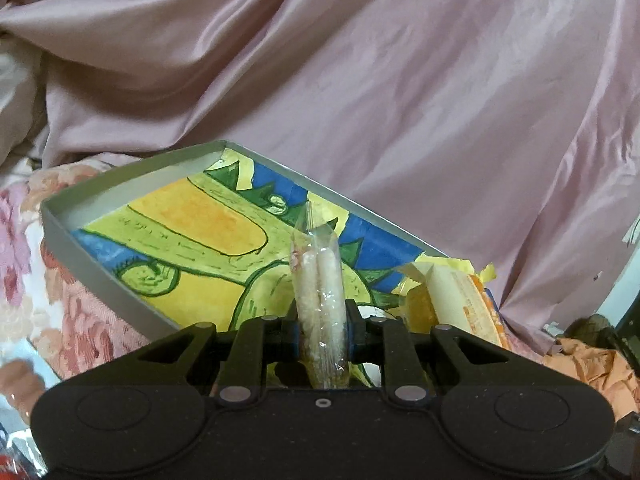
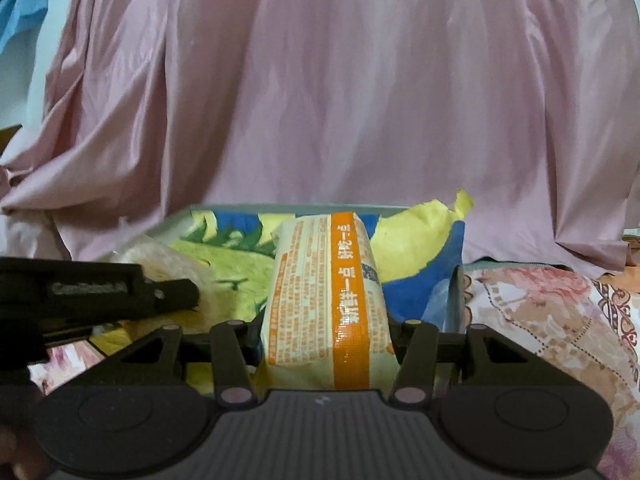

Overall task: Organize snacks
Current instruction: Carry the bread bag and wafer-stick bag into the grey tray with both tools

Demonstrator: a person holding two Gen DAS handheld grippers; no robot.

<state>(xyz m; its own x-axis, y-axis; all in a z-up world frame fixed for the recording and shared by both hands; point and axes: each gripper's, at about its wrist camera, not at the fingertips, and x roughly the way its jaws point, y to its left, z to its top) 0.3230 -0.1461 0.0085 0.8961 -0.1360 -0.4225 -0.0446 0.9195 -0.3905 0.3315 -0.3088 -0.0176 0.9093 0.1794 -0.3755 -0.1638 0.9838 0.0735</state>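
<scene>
Snacks over a shallow grey tray [image 1: 105,246], its floor lined with a painted sheet in yellow, green and blue, set on a floral bedspread [image 1: 76,320] before a draped pink satin cloth [image 1: 400,100].

Left wrist view, lower centre: left gripper [image 1: 320,330] clenched on a clear-wrapped rice cracker pack [image 1: 318,280], pack standing on edge between the pads and reaching up toward mid-frame over the painted lining. Lower right of the same frame: cream-and-orange packet [image 1: 460,292] by the tray's right end, beside torn yellow paper [image 1: 486,272]; crumpled orange paper [image 1: 592,368] further right, near the frame edge.

Right wrist view, centre: right gripper [image 2: 326,338] grasping the cream-and-orange packet [image 2: 320,300] across its width, orange band with printed characters running lengthwise, far end of the packet pointing into the tray [image 2: 456,288]. Left of that frame: black body of the left gripper [image 2: 100,296] reaching in from the edge, the pale cracker pack [image 2: 168,264] showing just behind it, blurred. Lower right: floral bedspread [image 2: 560,320] beside the tray wall.
</scene>
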